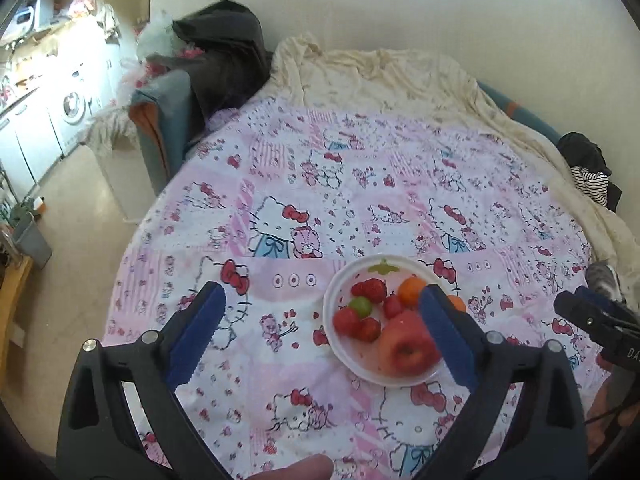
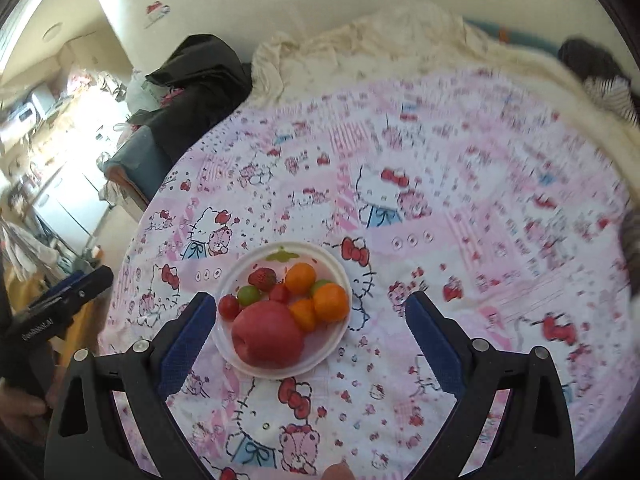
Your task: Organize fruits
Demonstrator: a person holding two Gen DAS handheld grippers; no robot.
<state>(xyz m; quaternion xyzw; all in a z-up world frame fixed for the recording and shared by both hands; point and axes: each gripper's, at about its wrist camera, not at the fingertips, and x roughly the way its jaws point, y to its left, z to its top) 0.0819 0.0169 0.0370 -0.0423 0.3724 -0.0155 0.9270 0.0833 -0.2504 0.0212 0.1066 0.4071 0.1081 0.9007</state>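
White round plastic plate (image 2: 256,364) holds all fruit, so 2 grippers, left gripper (image 1: 320,320) and right gripper (image 2: 306,328), hover wide open, empty.

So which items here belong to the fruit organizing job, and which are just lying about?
Job items: white plate, red apple, oranges, strawberries, green grapes.

Lying about: dark jacket, cream blanket, striped garment.
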